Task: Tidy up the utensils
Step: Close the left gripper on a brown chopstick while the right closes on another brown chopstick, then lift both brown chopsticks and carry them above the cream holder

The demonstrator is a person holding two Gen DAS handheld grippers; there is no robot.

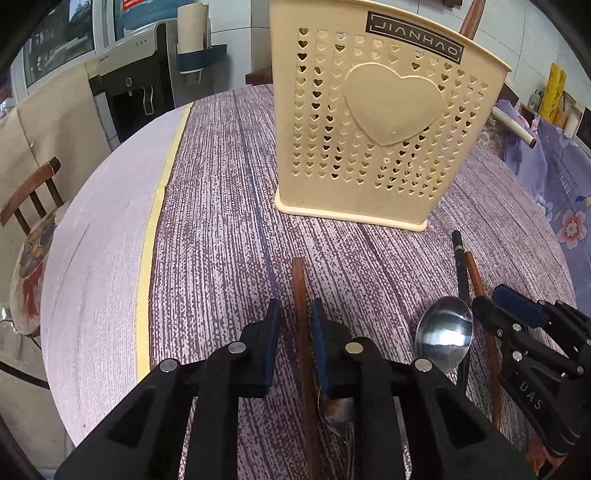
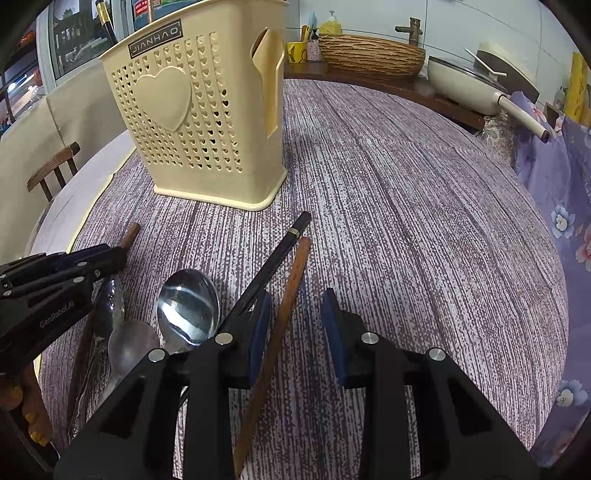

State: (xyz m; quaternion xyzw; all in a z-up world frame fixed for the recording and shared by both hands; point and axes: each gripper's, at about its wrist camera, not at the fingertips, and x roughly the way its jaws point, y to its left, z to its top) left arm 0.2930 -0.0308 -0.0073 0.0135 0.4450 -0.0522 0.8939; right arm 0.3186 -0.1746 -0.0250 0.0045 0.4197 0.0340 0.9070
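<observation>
Chopstick [image 1: 301, 306] between parted left gripper [image 1: 295, 321] fingers, low over table [image 1: 221, 221].

Off to the far left a wooden chair [image 1: 31, 192] stands by the table [image 1: 221, 192], a pug-print cushion [image 1: 31, 273] on its seat. Further back on that side is a water dispenser [image 1: 136, 85], a paper roll [image 1: 191, 31] beside it. Ahead and to the right, a woven basket [image 2: 371, 55] sits on a dark counter [image 2: 424, 90], with a yellow mug [image 2: 295, 51] just left of it and a cream pan [image 2: 465, 85] to its right. A floral cloth [image 2: 557, 177] hangs at the right edge.
</observation>
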